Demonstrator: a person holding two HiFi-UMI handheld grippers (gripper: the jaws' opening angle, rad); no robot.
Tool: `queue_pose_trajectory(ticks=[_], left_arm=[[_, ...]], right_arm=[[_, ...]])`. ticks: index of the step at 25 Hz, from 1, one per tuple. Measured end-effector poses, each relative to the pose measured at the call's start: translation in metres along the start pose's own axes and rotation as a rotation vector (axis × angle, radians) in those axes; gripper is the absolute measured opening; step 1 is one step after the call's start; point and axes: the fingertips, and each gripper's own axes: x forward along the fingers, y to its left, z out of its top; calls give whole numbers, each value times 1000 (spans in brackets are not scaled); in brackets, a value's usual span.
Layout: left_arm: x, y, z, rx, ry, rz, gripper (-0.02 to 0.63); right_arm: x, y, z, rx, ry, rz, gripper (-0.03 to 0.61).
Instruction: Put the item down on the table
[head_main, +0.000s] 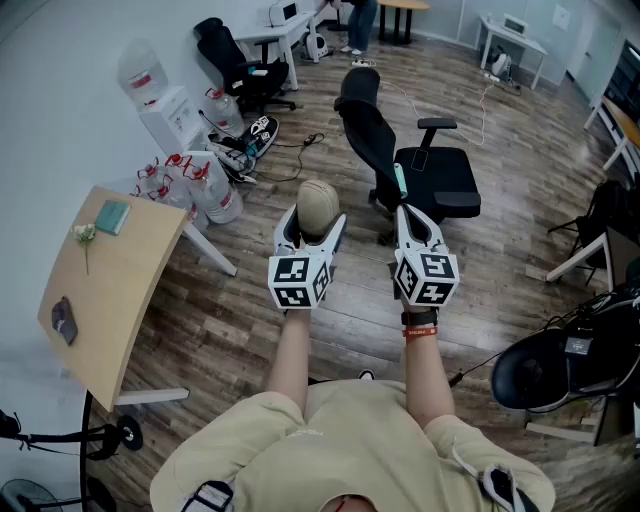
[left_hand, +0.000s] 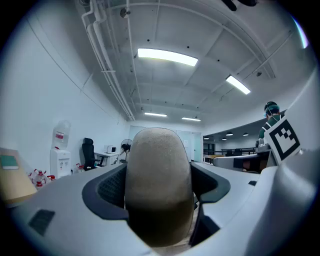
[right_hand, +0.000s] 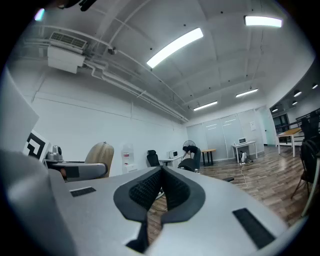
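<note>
Left gripper (head_main: 312, 232) squeezes a smooth, tan, egg-shaped item (head_main: 318, 203) up in the air, well away from the wooden table (head_main: 130, 262). Right gripper (head_main: 402, 195) is pinched together, empty. Only the left gripper view shows the item's darker bottom.

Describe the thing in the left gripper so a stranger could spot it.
Between the wooden table and the black office chair, two grippers reach out over the plank floor. The left gripper clamps a tan egg-shaped item; the right gripper is shut on nothing.
</note>
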Motion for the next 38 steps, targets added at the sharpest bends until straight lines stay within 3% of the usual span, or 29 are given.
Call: queue_pose_trajectory(ticks=[8, 15, 22, 30, 38], left_arm=[[-23, 6, -1, -6, -9, 98, 371], [-65, 56, -12, -27, 4, 250, 371], [-132, 117, -12, -37, 11, 425, 371], [-229, 203, -4, -47, 1, 640, 371], [-317, 292, 12, -57, -20, 791, 371]], right_arm=[[2, 17, -12, 8, 38, 93, 15], [29, 87, -34, 18, 99, 275, 15], [50, 183, -52, 24, 160, 463, 15], [62, 325, -65, 8, 200, 694, 15], [77, 459, -71, -8, 225, 850, 15]])
